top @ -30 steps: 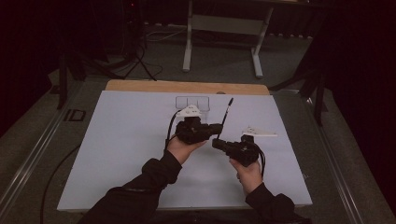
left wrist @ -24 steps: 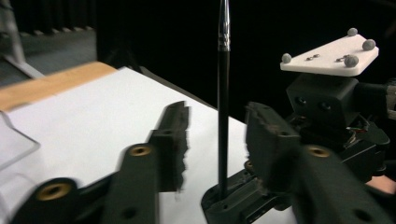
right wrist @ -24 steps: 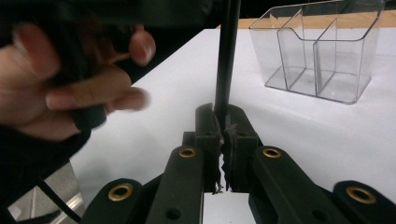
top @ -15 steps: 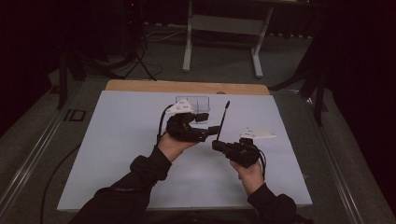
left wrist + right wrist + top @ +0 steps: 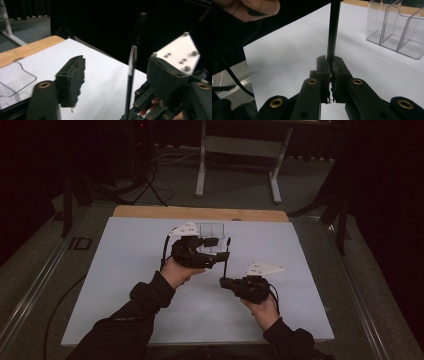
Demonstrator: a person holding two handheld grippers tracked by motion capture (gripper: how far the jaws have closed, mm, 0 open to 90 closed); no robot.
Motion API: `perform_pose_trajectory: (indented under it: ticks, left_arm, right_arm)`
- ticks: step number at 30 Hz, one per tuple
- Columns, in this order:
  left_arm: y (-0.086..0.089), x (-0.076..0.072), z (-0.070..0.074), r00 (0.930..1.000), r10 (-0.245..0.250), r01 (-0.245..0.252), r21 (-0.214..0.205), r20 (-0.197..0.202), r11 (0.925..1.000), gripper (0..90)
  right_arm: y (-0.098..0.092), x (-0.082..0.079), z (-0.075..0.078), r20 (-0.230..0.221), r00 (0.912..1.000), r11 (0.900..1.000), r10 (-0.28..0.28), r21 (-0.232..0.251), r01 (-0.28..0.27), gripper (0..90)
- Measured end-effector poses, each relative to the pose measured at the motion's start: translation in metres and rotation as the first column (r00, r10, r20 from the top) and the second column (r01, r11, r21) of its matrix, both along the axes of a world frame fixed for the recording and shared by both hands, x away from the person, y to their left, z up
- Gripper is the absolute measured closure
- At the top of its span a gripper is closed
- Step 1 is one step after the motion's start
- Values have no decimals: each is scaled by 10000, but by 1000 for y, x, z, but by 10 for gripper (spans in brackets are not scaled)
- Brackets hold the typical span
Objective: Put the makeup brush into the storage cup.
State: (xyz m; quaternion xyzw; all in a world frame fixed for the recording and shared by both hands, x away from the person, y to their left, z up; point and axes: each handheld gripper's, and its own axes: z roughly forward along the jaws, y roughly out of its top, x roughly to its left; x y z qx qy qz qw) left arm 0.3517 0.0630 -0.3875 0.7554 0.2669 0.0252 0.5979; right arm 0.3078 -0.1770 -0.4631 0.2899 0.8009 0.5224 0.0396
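— Any brand, label or writing to read?
— None legible. On the black pen (image 5: 131,75), just a pale band around the barrel, too blurred to read. On the grey three-cornered plates, small screw heads, no lettering.

— Count of things?
— One pen. One clear plastic organiser (image 5: 212,231), with three compartments counted in the right gripper view (image 5: 397,30). Two hand-held grippers, one per hand. One white sheet (image 5: 125,270) over one wooden table (image 5: 200,213).

— Left hand-held gripper (image 5: 212,251)?
— Jaws apart, about half wide, just been opening, then easing in a little. Nothing pinched; in the left gripper view the pen rising in the gap between the two black jaws (image 5: 117,82), clear of both pads. Held just in front of the organiser, above the sheet.

— Right hand-held gripper (image 5: 223,281)?
— Clamped tight on the pen's lower end. In the right gripper view, pads (image 5: 331,72) pressed together around the barrel (image 5: 333,30), pen running straight up out of frame.

— Where is the pen, then?
— Upright near the middle of the table, standing up from the right gripper (image 5: 226,257), top end near the left gripper's jaws, close in front of the organiser but not in any compartment.

— Organiser itself?
— At the far side of the sheet, near the wooden edge; contents of the compartments hard to tell.
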Motion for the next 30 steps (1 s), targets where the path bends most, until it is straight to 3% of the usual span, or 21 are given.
perform_pose_trajectory:
  ticks: [8, 15, 17, 19, 25, 30]
  left_arm:
    - [-3, 0, -4, 9991, -410, 407, -205, -126, 9990, 590]
    - [-9, 1, -5, 9960, -864, 862, -97, -223, 9962, 752]
    - [-9, 0, -5, 9975, -711, 711, -45, -23, 9975, 793]
    - [-9, 1, -6, 9978, -667, 666, -125, -64, 9977, 836]
    - [-9, 2, -6, 9956, -916, 915, -66, -187, 9958, 852]
    - [-8, 1, -7, 9978, -636, 636, -33, -163, 9980, 856]
  right_arm:
    - [2, 1, -2, -16, 10000, 9997, -1, -240, 1, 857]
    - [2, 1, -2, 10, 10000, 9994, 4, -357, -3, 858]
    - [2, 1, -2, 31, 10000, 9992, -9, -401, 10, 857]
    - [2, 2, -2, 9, 10000, 9993, 4, -378, -3, 857]
    - [2, 2, -2, 38, 10000, 9990, -30, -456, 32, 857]
    - [3, 2, -4, -22, 10000, 9988, -15, -484, 14, 855]
